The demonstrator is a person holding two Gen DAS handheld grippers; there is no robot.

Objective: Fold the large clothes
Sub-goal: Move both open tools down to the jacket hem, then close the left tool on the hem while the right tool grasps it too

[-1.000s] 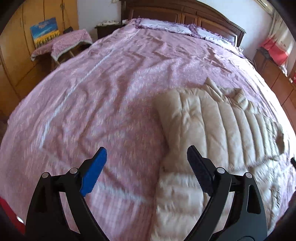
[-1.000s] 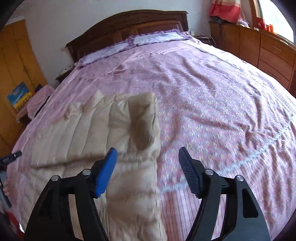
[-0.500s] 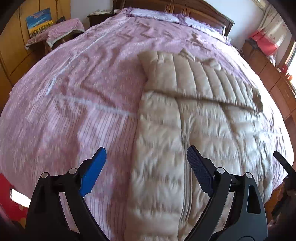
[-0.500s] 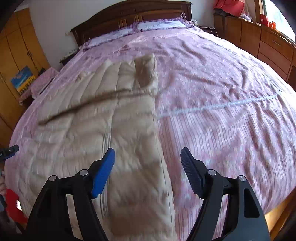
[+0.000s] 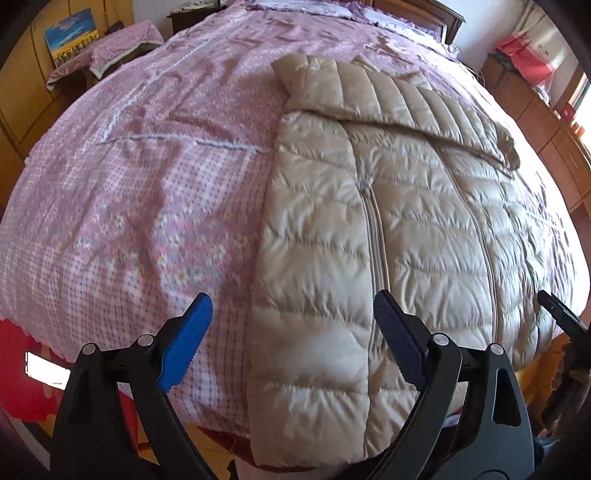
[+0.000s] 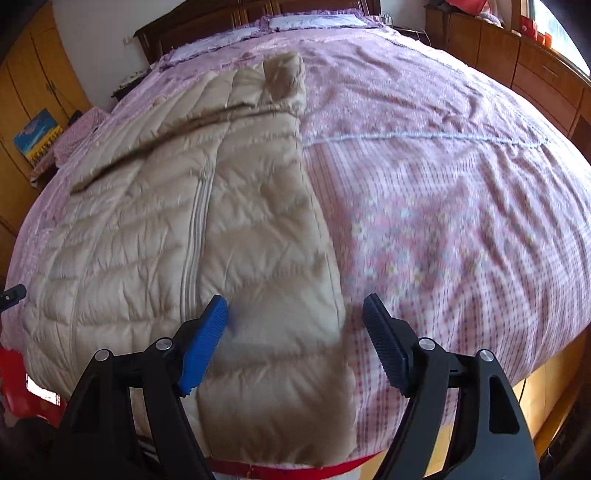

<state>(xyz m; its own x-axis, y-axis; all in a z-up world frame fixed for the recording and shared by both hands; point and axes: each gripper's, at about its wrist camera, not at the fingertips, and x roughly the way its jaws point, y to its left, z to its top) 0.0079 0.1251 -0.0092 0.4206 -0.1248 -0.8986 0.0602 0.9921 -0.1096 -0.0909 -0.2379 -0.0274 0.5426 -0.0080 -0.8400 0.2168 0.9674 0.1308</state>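
Bedroom, large wooden-framed bed under a pink patterned bedspread; wardrobes to one side, a dresser along the other wall.

Beige quilted down jacket lies front-up near the foot of the bed, zipper closed, hem hanging at the bed's edge. Both sleeves appear folded across the chest area, forming a band near the collar end.

Left gripper hovers above the jacket's left hem corner, fingers spread wide, gripping nothing. Right gripper hovers above the right hem corner, fingers likewise released and empty. Neither touches the fabric, as far as can be judged.

Risks, as judgement:
- Shell fabric looks slick and puffy; a shallow pinch at the hem may catch only the top layer, so the back panel trails and the fold comes out skewed.
- Lifting the hem fast could slide the folded sleeves out of place.
- Uneven grasp heights between the two sides would leave a crooked fold line.
- Hem sits at the bed's edge; a dropped corner may pull the jacket towards the floor.

Surroundings: small cloth-covered side table with a painting by the wardrobe, red object low beside the bed. None lies in the fold path; pillows are well apart at the headboard.
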